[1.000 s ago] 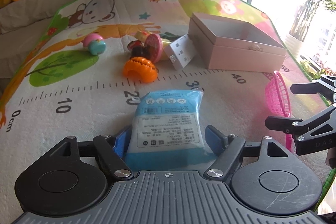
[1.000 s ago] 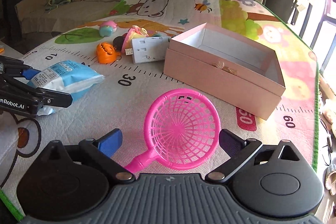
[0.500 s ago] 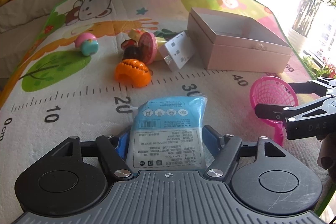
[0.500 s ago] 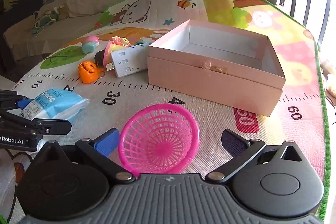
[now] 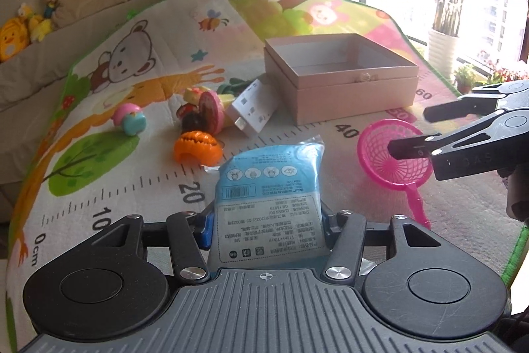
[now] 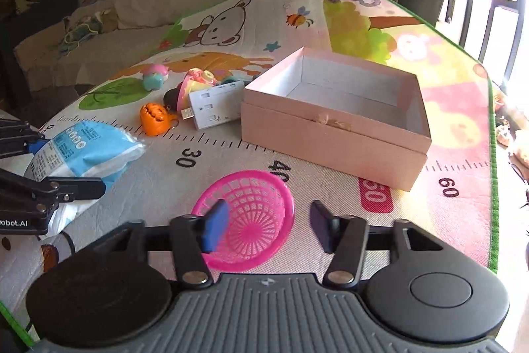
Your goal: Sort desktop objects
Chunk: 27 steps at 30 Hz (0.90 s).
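Box open and bare inside, beside strainer.

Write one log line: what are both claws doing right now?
left claw: shut on blue packet | right claw: open above pink scoop | box: empty

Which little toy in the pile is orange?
The pumpkin-shaped toy with the jagged grin, at the front of the pile beside the ruler marks. The round toy farther off is pink and teal, and the disc-shaped toy behind it is pink.
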Each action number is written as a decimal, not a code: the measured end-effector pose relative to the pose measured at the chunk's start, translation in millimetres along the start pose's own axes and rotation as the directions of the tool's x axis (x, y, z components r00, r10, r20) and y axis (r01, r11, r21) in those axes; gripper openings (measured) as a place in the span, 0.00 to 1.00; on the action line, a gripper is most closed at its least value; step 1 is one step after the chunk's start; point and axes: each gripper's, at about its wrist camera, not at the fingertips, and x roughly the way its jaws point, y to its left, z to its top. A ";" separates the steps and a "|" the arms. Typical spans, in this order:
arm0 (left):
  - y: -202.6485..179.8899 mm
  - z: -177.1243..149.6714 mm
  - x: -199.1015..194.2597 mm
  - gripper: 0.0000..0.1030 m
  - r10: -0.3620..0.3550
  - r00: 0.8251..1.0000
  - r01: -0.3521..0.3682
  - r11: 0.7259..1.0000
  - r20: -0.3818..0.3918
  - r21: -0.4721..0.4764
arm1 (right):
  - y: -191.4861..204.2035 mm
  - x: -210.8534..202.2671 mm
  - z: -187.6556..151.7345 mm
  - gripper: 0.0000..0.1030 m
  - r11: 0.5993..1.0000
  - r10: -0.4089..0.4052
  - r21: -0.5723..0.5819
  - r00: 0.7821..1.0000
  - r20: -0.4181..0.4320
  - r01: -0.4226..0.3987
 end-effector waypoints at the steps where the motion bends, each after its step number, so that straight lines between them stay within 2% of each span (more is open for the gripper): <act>1: 0.6 -1.1 4.0 0.58 0.001 1.000 -0.001 1.000 -0.018 -0.015 | 1.0 -3.0 0.2 0.99 1.000 -0.012 0.009 0.999 0.036 0.012; 2: 1.1 -3.1 7.3 0.58 0.000 0.999 -0.001 1.000 -0.034 -0.027 | 2.9 -5.6 1.5 1.00 1.000 -0.020 0.011 0.997 0.074 0.020; 4: 1.1 -6.5 12.3 0.58 -0.006 0.999 0.004 0.999 -0.054 -0.040 | 8.6 -3.1 5.1 1.00 1.000 -0.017 -0.006 0.997 0.070 0.017; 8: 2.5 -13.1 16.3 0.61 -0.025 0.997 0.020 0.998 -0.071 -0.060 | 13.8 18.0 5.7 1.00 1.000 -0.025 -0.002 1.000 -0.006 0.025; 12: 4.0 -14.0 18.8 0.61 -0.026 0.997 0.020 0.997 -0.076 -0.072 | 14.0 31.9 -2.7 0.99 1.000 0.012 0.022 0.998 -0.060 -0.010; 14: 4.0 -13.1 19.8 0.63 -0.027 0.997 0.022 0.997 -0.077 -0.076 | 17.8 34.3 -5.9 0.94 1.000 0.005 -0.001 0.998 -0.068 -0.005; 20: 1.8 -10.8 24.6 0.64 -0.017 0.996 0.011 0.997 -0.086 -0.075 | 23.7 36.5 -11.3 0.91 0.997 -0.029 -0.067 0.997 -0.070 0.024; 24: 4.3 -10.9 23.3 0.61 -0.021 0.997 0.014 0.997 -0.080 -0.081 | 25.4 36.1 -11.2 0.75 0.997 0.016 -0.070 0.996 -0.093 -0.022; 27: 4.9 -11.8 22.1 0.58 -0.028 0.997 0.021 0.996 -0.075 -0.082 | 27.6 33.8 -10.7 0.75 0.996 -0.003 -0.092 0.995 -0.096 -0.006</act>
